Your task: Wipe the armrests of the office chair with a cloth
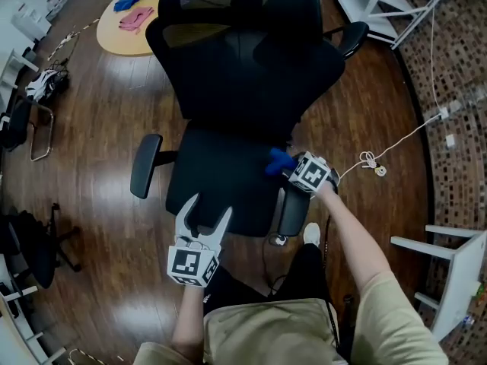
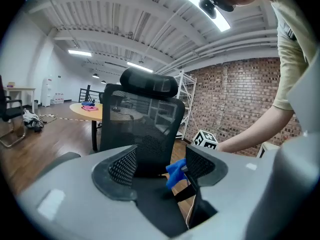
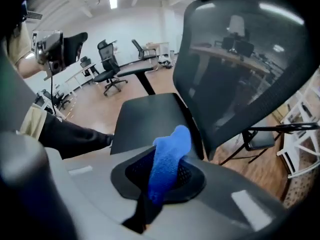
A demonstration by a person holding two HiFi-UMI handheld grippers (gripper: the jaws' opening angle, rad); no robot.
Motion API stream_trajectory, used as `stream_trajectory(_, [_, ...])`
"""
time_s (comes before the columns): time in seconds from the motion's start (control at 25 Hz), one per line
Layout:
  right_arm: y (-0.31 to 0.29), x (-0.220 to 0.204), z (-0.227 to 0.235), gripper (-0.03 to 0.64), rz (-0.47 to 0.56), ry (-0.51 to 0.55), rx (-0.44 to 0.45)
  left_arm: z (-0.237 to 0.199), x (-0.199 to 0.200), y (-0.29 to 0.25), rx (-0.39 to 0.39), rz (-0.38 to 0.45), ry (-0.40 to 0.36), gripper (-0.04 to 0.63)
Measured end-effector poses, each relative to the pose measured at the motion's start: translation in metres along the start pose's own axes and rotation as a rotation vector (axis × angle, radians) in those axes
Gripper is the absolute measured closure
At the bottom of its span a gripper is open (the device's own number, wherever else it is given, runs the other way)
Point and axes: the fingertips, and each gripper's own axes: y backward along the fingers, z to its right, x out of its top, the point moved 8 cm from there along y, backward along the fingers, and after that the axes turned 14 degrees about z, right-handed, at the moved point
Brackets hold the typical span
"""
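The office chair (image 1: 243, 90) has a see-through black mesh backrest (image 1: 251, 52) and a matt black seat (image 1: 221, 181), the blue cloth (image 3: 167, 159) looks soft and nubbly, the floor (image 1: 99, 112) is glossy dark wood, and the brick wall (image 2: 235, 99) is rough.

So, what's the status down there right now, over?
Right gripper shut on blue cloth, over seat edge beside that side's armrest. Left gripper open, empty, near seat front. Nothing blocking the armrests.
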Motion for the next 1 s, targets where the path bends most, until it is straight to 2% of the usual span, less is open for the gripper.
stream_trajectory(0.16, [-0.013,-0.011,-0.054,0.597,-0.042,-0.018,0.103,-0.004,-0.007,0.009,0.008,-0.003,0.008,0.302])
stream_trajectory(0.48, [0.001,-0.045,-0.215,0.597,-0.036,0.008,0.399,-0.001,-0.006,0.008,-0.001,0.003,0.027,0.305])
stream_trajectory(0.56, [0.01,-0.066,-0.237,0.597,-0.083,0.033,0.421,0.002,-0.008,0.006,-0.005,0.001,0.031,0.304])
stream_trajectory(0.64, [0.022,-0.091,-0.236,0.597,-0.111,0.01,0.373,0.005,-0.009,0.004,-0.01,0.0,0.034,0.305])
stream_trajectory(0.8, [0.053,-0.129,-0.185,0.597,-0.112,-0.147,0.233,0.009,-0.011,-0.001,-0.022,-0.004,0.034,0.304])
stream_trajectory(1.0, [0.071,-0.135,-0.109,0.597,-0.095,-0.185,0.058,0.014,-0.014,-0.003,-0.024,-0.011,0.035,0.305])
